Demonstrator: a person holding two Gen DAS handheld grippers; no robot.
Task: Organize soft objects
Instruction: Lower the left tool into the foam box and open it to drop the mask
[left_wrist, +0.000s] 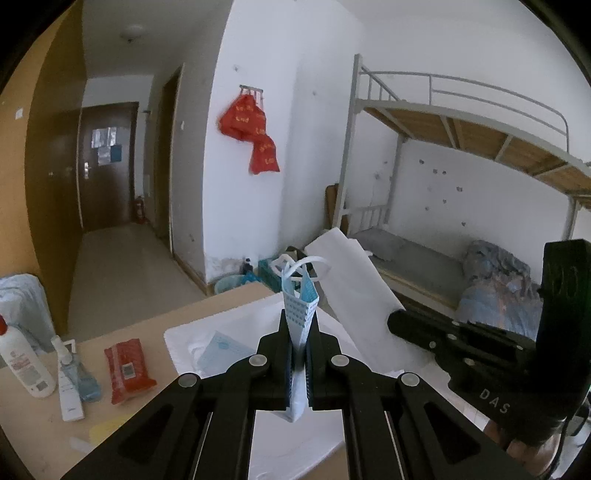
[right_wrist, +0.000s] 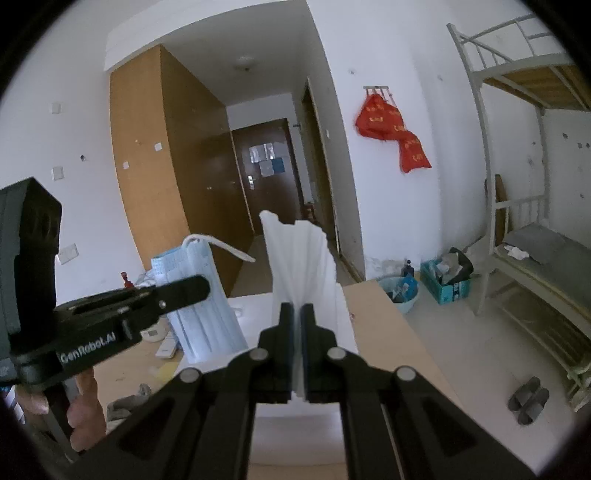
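My left gripper is shut on a folded stack of blue face masks with white ear loops, held upright above a white sheet on the wooden table. The same masks and the left gripper show in the right wrist view at left. My right gripper is shut on a white pleated mask or folded cloth that stands up above the table; it also shows in the left wrist view, with the right gripper at right. Another blue mask lies flat on the white sheet.
On the table's left are a white lotion bottle, a white tube and a red wipes pack. A bunk bed stands at right. A basin and a crate sit on the floor.
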